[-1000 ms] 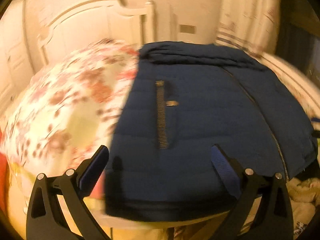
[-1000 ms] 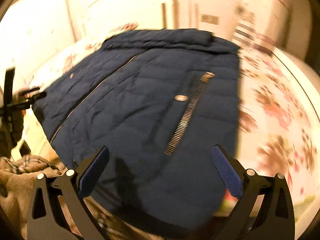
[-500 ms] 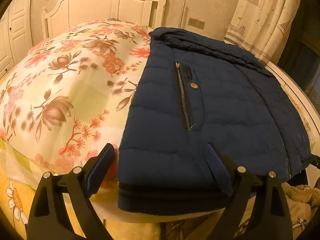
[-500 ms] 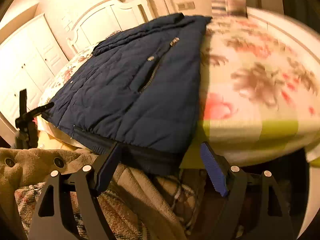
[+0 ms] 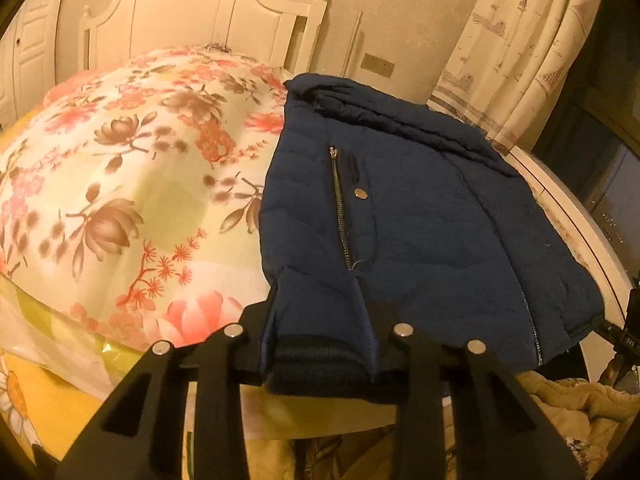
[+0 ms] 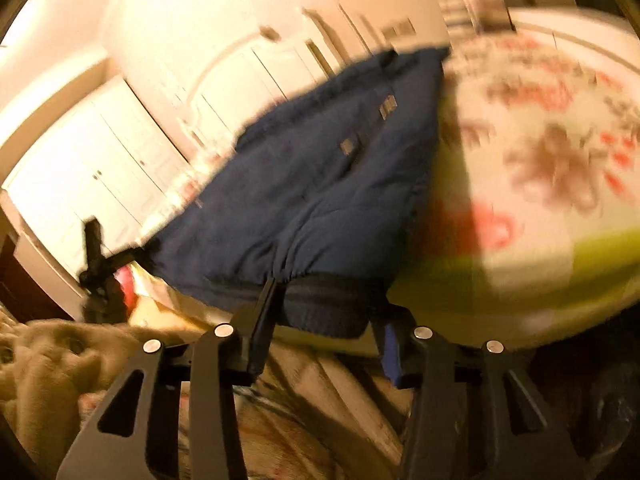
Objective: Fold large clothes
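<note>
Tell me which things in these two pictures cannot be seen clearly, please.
- Jacket hem, left wrist view: hidden between the left claw fingers.
- Jacket zipper and snap, right wrist view: smeared by motion blur.
- Jacket sleeves, both views: folded out of sight.
- Brown blanket, right wrist view: blurred, cut by the edge.

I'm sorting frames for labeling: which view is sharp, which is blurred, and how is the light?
Left wrist view: sharp, the jacket zipper and floral bedspread crisp, with a warm yellow cast. Right wrist view: motion-smeared, the jacket and bedspread streaked. Both bulge with fisheye distortion.
</note>
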`<move>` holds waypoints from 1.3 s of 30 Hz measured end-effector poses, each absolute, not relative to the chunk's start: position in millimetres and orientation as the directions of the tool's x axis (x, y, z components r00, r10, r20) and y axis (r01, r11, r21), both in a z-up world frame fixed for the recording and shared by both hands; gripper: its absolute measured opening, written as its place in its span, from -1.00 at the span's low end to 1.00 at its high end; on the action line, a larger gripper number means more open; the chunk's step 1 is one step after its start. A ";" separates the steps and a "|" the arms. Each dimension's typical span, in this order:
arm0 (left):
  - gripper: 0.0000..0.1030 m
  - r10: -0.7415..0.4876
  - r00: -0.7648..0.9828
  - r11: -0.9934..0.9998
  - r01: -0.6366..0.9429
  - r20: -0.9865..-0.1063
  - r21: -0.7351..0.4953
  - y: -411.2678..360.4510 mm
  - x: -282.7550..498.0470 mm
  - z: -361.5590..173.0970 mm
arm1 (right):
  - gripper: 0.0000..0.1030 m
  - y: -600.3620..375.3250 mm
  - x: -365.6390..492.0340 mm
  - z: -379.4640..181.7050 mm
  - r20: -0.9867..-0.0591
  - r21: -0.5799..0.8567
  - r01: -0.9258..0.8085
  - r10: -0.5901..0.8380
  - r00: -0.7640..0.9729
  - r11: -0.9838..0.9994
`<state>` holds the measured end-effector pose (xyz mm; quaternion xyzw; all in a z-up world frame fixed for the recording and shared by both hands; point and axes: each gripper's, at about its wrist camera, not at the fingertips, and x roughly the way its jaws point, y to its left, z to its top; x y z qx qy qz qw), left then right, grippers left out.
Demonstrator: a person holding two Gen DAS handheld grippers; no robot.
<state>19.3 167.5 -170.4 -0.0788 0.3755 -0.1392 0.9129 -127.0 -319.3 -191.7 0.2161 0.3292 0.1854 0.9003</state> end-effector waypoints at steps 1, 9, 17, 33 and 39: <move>-0.33 -0.302 0.674 0.952 0.185 -0.674 -0.242 167.3 21.1 -174.7 | -0.12 -320.0 -126.3 -188.8 -0.494 0.523 -0.199 0.486 0.721 0.828; 0.10 -0.305 0.677 0.950 0.166 -0.670 -0.264 151.7 25.8 -180.6 | -0.04 -321.3 -111.8 -196.1 -0.490 0.531 -0.168 0.463 0.739 0.830; -0.68 -0.434 0.715 0.890 0.248 -0.548 -0.382 157.2 9.2 -155.4 | -0.57 -309.6 -119.8 -174.7 -0.430 0.435 -0.177 0.376 0.820 0.883; -0.61 -0.547 0.666 0.836 0.411 -0.507 -0.363 143.2 -50.8 -109.2 | 0.29 -375.9 -186.6 -105.8 -0.336 0.423 -0.118 0.276 0.901 0.899; -0.44 -0.544 0.647 0.838 0.383 -0.535 -0.389 155.8 -44.7 -127.7 | 0.80 -370.2 -158.1 -197.7 -0.476 0.598 -0.064 0.419 0.773 0.799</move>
